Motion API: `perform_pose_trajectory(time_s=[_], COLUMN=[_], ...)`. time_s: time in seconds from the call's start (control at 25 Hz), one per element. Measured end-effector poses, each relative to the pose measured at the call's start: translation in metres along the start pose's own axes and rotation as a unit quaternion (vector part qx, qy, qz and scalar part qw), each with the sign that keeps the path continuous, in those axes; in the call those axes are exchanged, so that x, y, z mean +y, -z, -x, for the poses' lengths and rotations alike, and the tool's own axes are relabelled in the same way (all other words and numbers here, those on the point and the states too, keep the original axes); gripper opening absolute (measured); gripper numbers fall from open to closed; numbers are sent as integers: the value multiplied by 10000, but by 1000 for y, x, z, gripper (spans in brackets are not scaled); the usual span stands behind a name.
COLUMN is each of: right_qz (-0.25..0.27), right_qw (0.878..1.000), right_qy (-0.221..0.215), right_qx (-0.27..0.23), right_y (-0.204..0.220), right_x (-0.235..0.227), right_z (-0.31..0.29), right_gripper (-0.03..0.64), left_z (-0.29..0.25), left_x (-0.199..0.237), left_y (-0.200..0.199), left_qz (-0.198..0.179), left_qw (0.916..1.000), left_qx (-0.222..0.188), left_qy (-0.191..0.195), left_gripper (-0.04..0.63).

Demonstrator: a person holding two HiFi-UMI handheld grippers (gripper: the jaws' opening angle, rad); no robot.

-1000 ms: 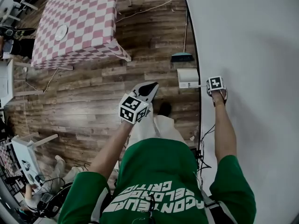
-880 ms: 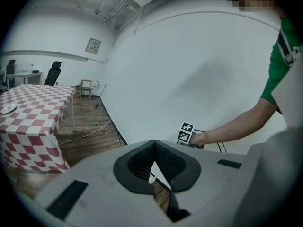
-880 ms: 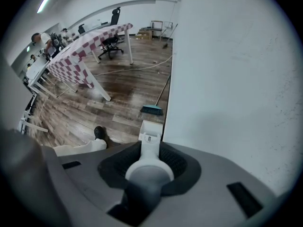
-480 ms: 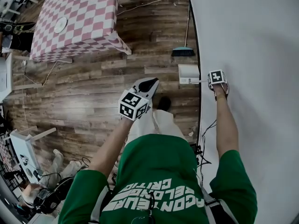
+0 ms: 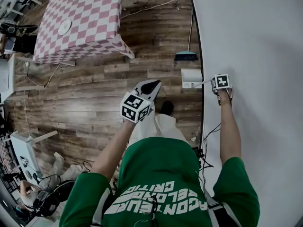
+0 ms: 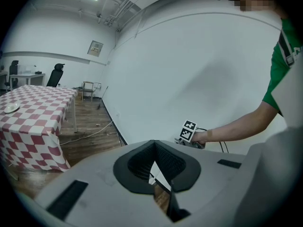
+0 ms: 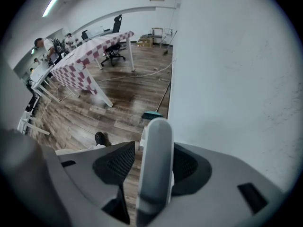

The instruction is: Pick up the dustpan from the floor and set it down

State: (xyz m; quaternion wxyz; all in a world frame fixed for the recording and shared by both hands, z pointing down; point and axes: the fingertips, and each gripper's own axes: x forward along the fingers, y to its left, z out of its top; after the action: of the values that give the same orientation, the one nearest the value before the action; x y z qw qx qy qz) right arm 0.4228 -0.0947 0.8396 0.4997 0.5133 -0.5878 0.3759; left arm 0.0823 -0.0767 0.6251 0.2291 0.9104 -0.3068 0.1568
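Note:
The white dustpan stands on the wood floor against the wall, its pan also showing in the right gripper view. Its long grey upright handle rises between the jaws of my right gripper. Those jaws are opening: a gap shows beside the left pad, and the handle stands loose between them. In the head view the right gripper is just right of the pan, close to the wall. My left gripper hovers over the floor in front of the person, shut and empty.
A teal broom leans on the white wall just beyond the dustpan. A table with a pink checked cloth bearing a plate stands at the upper left. A cable runs over the floor. The person's shoe is near the pan.
The right gripper has drifted slightly toward the wall. The dustpan stays on the floor and the left gripper has not moved.

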Motion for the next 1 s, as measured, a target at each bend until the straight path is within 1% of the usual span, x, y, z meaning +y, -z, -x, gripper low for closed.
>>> perform_pose_trajectory(time_s=[0.12, 0.2, 0.36, 0.44, 0.56, 0.68, 0.72, 0.8, 0.96, 1.0], right_qz=[-76, -128, -270, -416, -488, -473, -498, -588, -755, -777], right_qw=[9992, 9976, 9898, 9821, 9648, 9500, 9458, 9372, 9232, 9198], right_qy=[-24, -12, 189, 300, 498, 509, 467, 389, 154, 74], right_qx=[-398, -682, -1385, -1812, -2535, -3046, -3174, -3417, -3765, -3847], right_y=[-9, -13, -21, -29, -42, -57, -59, -60, -44, -41], right_x=[-1, -2, -8, -8, -3, 19, 29, 45, 85, 95], right_z=[25, 50, 119, 144, 187, 219, 228, 250, 285, 293], right_gripper=[213, 215, 215, 215, 213, 210, 202, 148, 47, 35], left_z=[4, 11, 30, 31, 36, 43, 47, 59, 95, 104], left_x=[1, -2, -12, -5, 3, 13, 15, 14, 3, 2], left_y=[-4, -10, -34, -41, -56, -69, -74, -81, -84, -83], left_qz=[9, 79, 208, 196, 165, 176, 168, 171, 201, 197], left_qw=[10000, 9998, 9983, 9977, 9963, 9943, 9936, 9917, 9881, 9871], left_qx=[-51, -141, -490, -574, -698, -887, -957, -1114, -1379, -1441], left_qy=[-64, -107, -215, -308, -465, -558, -583, -615, -652, -673], left_gripper=[3, 3, 3, 3, 3, 3, 3, 3, 3, 3])
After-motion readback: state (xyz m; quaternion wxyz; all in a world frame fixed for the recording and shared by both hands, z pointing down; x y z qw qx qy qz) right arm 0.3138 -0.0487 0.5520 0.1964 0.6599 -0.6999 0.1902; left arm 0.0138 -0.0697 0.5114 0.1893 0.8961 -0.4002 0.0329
